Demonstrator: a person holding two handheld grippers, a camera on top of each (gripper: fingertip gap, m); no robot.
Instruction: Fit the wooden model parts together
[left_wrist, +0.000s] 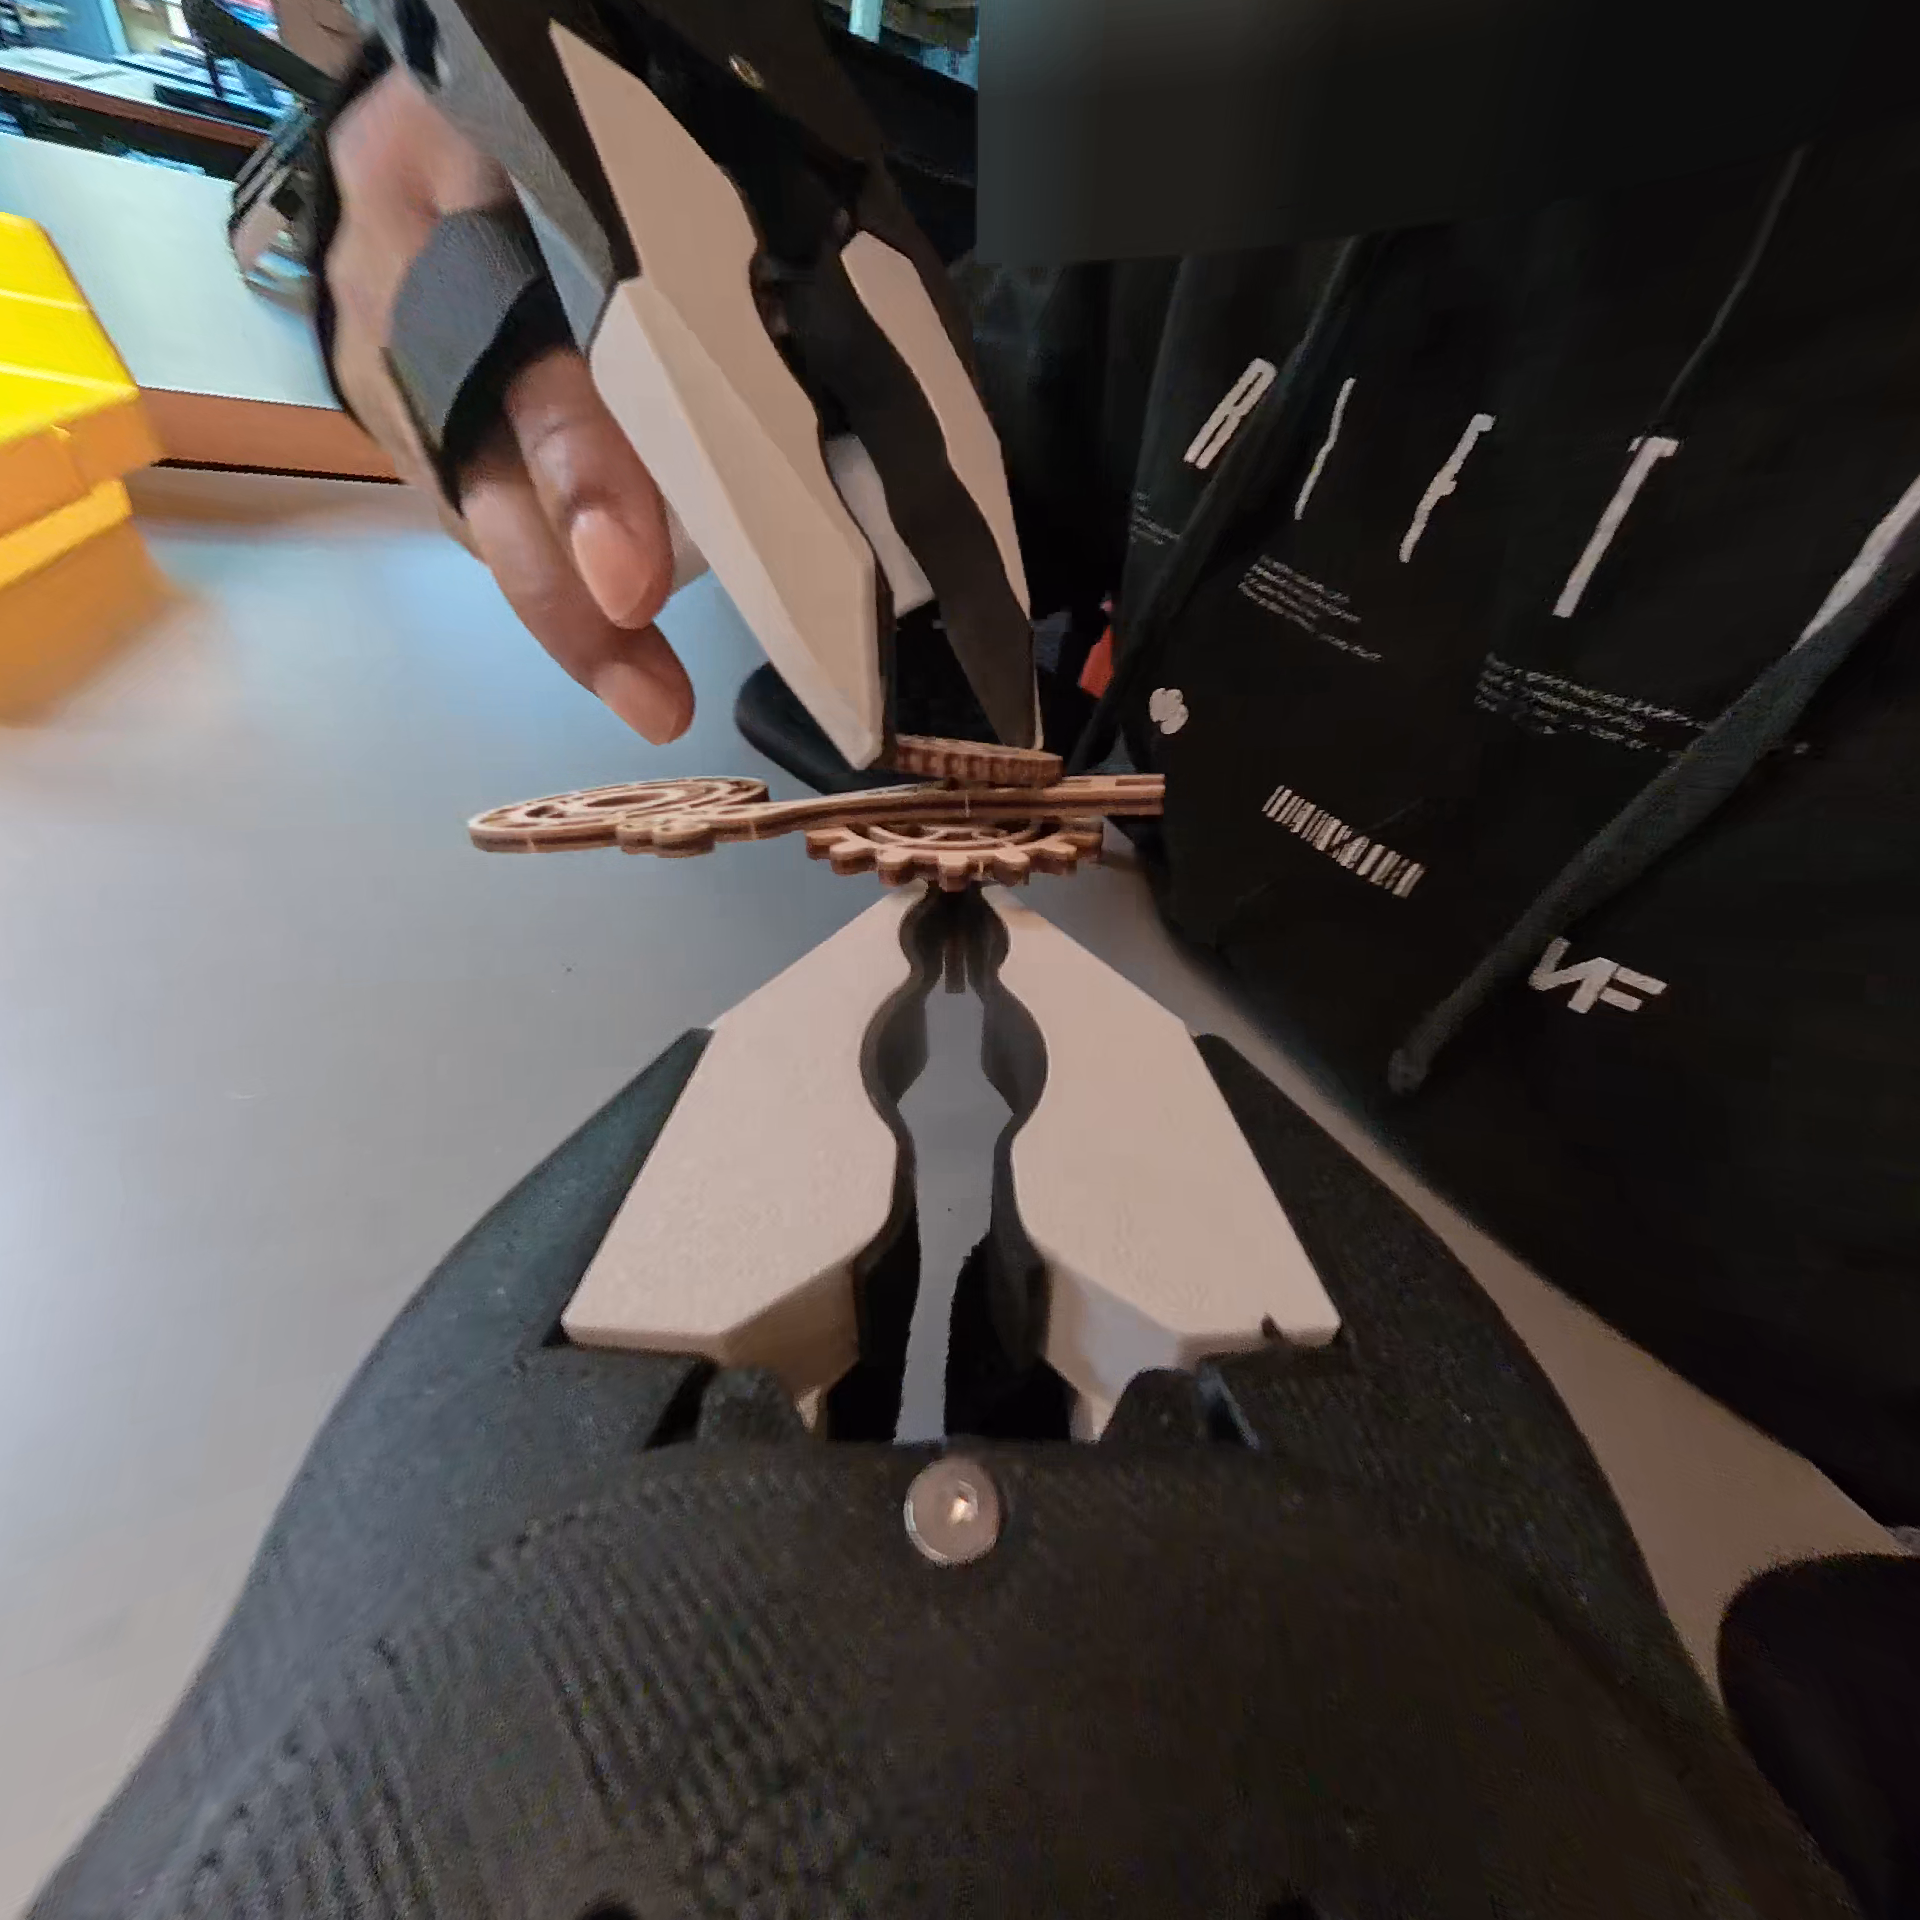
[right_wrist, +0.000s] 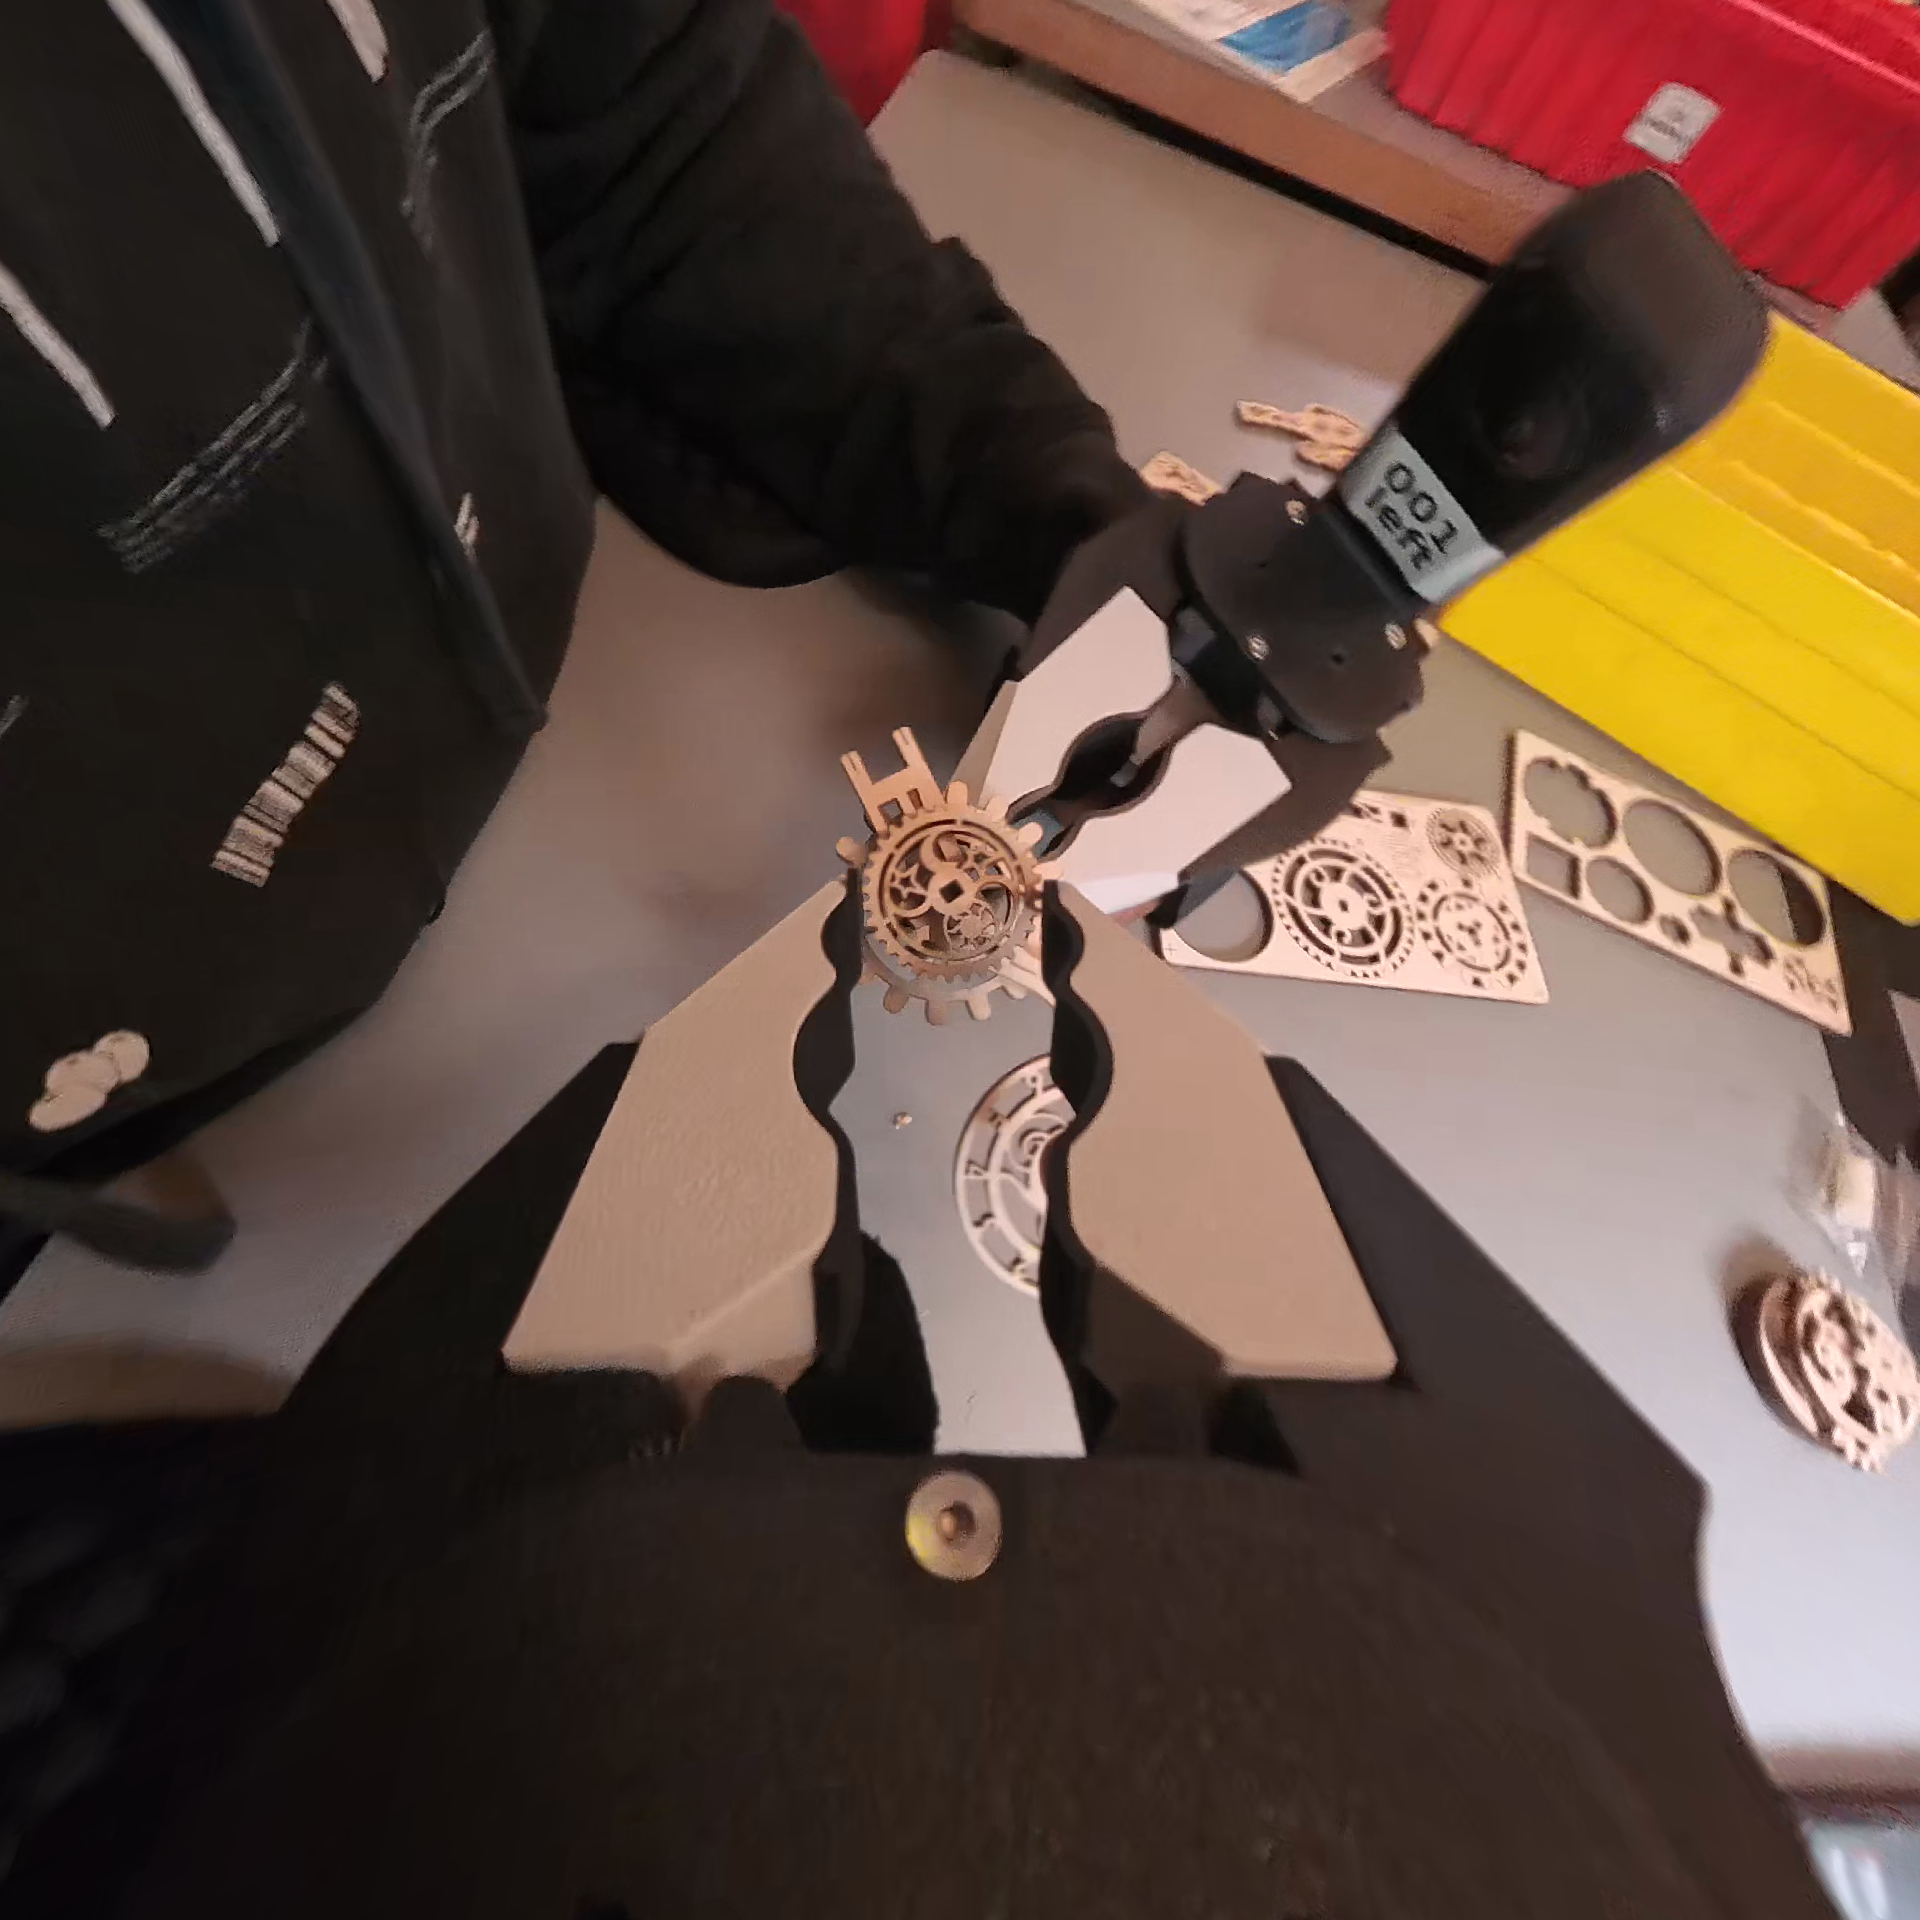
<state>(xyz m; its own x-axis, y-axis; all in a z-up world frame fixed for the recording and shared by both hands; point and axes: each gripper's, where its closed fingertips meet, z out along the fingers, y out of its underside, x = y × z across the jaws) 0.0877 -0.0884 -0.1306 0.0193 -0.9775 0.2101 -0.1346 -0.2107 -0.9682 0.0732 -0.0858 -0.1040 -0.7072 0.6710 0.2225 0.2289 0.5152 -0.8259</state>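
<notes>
Holding mid-air: left gripper (left_wrist: 951, 920) is closed narrow on the peg under the toothed wooden gear stack (left_wrist: 951, 847). Right gripper (right_wrist: 951, 904) pinches the small round wooden gear (right_wrist: 954, 896) at its tips, pressing it on from above. The flat ornate wooden arm (left_wrist: 623, 816) is already on, long axis level, ringed end left of the left tips. Seating unfinished; cut-out wooden sheets (right_wrist: 1403, 904) on the grey table (right_wrist: 1558, 1195) suggest more parts remain.
</notes>
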